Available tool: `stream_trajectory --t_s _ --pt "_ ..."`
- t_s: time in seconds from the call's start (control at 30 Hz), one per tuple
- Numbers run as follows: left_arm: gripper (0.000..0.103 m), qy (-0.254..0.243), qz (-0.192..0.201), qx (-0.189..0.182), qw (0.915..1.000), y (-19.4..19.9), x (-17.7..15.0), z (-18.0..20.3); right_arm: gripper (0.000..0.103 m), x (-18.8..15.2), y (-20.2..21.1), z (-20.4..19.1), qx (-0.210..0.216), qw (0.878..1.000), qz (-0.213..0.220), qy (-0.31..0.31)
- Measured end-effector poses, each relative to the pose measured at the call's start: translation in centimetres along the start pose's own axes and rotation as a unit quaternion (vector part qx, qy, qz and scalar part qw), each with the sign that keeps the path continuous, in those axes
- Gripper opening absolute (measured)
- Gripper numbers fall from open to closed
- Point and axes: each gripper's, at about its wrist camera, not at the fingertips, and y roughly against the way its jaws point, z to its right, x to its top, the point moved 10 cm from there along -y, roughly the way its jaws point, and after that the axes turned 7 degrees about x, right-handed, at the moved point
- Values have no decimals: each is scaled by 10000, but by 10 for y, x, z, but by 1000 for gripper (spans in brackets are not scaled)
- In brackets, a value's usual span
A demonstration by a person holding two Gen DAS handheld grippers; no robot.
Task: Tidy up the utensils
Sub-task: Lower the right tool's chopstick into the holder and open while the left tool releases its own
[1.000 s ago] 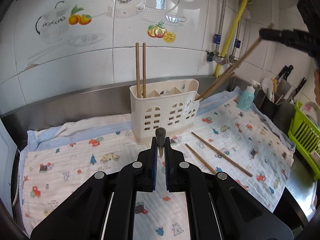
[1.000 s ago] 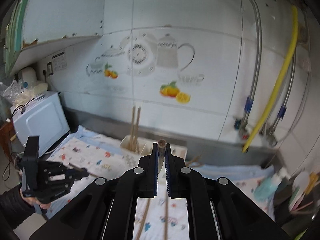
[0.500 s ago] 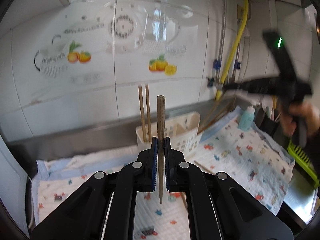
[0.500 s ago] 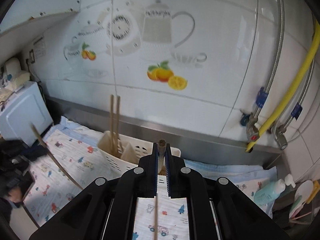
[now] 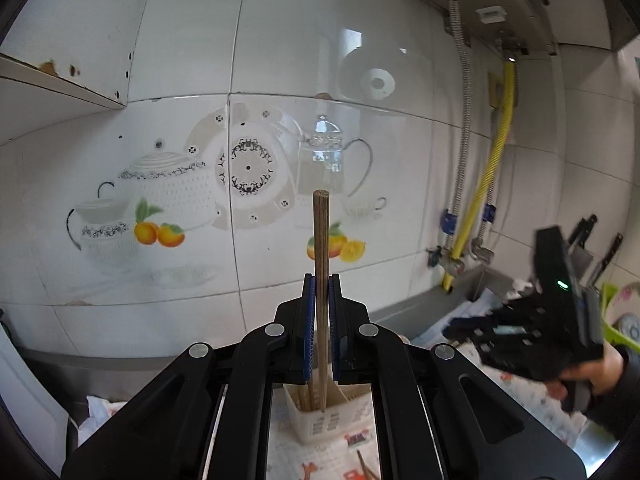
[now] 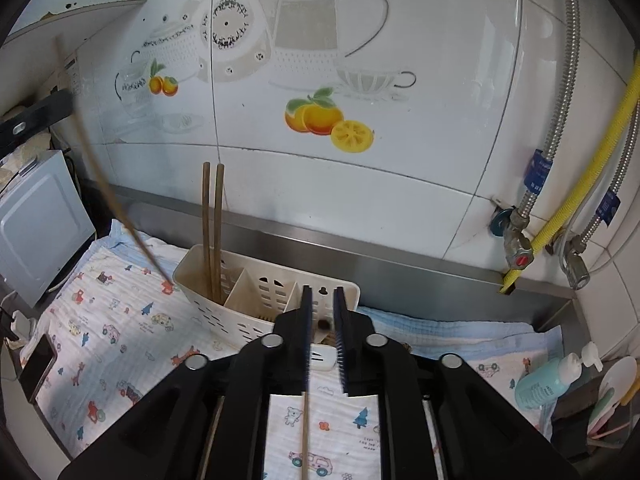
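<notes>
Left gripper, jaws pinching an upright chopstick, its tip over the holder. Right gripper, jaws spread, above the holder's right compartment.

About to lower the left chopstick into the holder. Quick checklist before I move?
1. Left gripper shut on chopstick, upright: ok.
2. Tip over holder: looks aligned; which compartment, cannot tell.
3. Holder upright on cloth: ok.
4. Right gripper open: ok.
5. Right gripper off to the side, apart from the chopstick: ok.
6. Standing pair in the end compartment leaves room: ok.
</notes>
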Motion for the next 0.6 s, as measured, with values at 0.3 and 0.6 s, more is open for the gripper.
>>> stream_trajectory --t_s 0.3,0.6 --pt "5 268 -309 110 9991 -42 -24 -7 25 -2 28 -3 -49 9994 295 154" --pt "9 430 -768 146 9960 -61 -58 -18 33 -26 53 -26 219 9980 570 148"
